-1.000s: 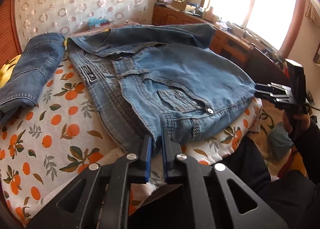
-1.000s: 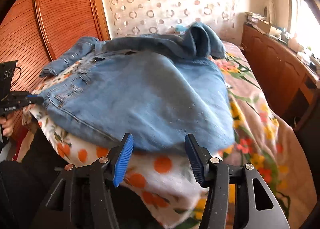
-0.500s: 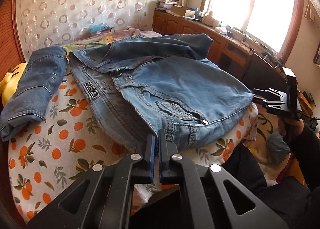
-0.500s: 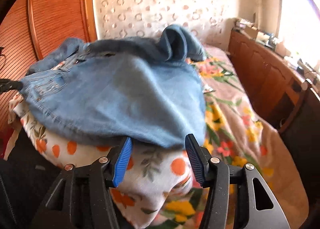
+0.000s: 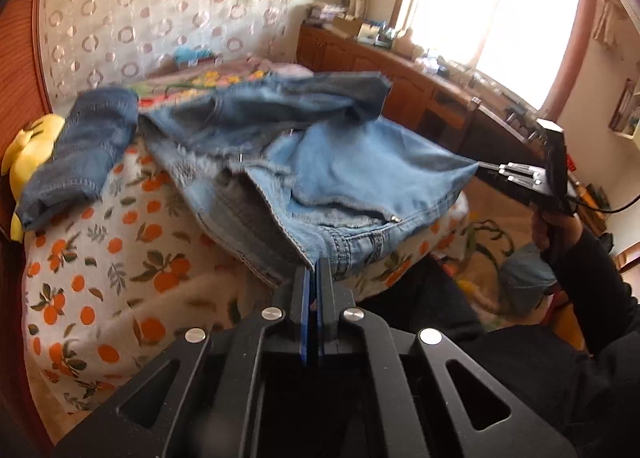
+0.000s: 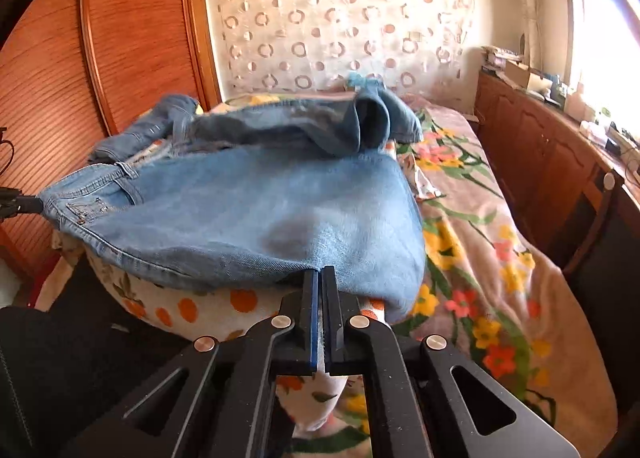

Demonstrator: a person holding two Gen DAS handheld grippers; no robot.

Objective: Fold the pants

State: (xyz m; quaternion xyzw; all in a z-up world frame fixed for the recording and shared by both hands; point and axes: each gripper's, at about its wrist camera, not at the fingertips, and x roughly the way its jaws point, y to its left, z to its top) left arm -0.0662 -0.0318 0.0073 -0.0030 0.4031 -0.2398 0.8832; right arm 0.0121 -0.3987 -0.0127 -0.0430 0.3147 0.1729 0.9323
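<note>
Light blue jeans (image 5: 360, 170) lie across the bed's near end, with their near edge raised off the cover. In the left wrist view my left gripper (image 5: 316, 264) is shut on the waistband corner by the belt loops. In the right wrist view my right gripper (image 6: 321, 272) has its jaws closed tight on the jeans' (image 6: 260, 210) opposite edge. Each gripper shows in the other's view: the right gripper (image 5: 484, 167) pinches the far corner, and the left gripper (image 6: 24, 204) is at the frame's left edge. Darker denim (image 6: 360, 118) is bunched up behind.
A folded darker pair of jeans (image 5: 88, 146) rests at the bed's left beside a yellow cushion (image 5: 32, 146). An orange-print cover (image 5: 120, 258) and a floral blanket (image 6: 480, 238) cover the bed. Wooden cabinets (image 6: 540, 146) run along the right. A person's dark sleeve (image 5: 592, 270) holds the right gripper.
My right gripper's jaws went from wide open to closed on the jeans' edge. Both grippers rose and the near edge of the jeans lifted, rumpling the cloth toward the back.
</note>
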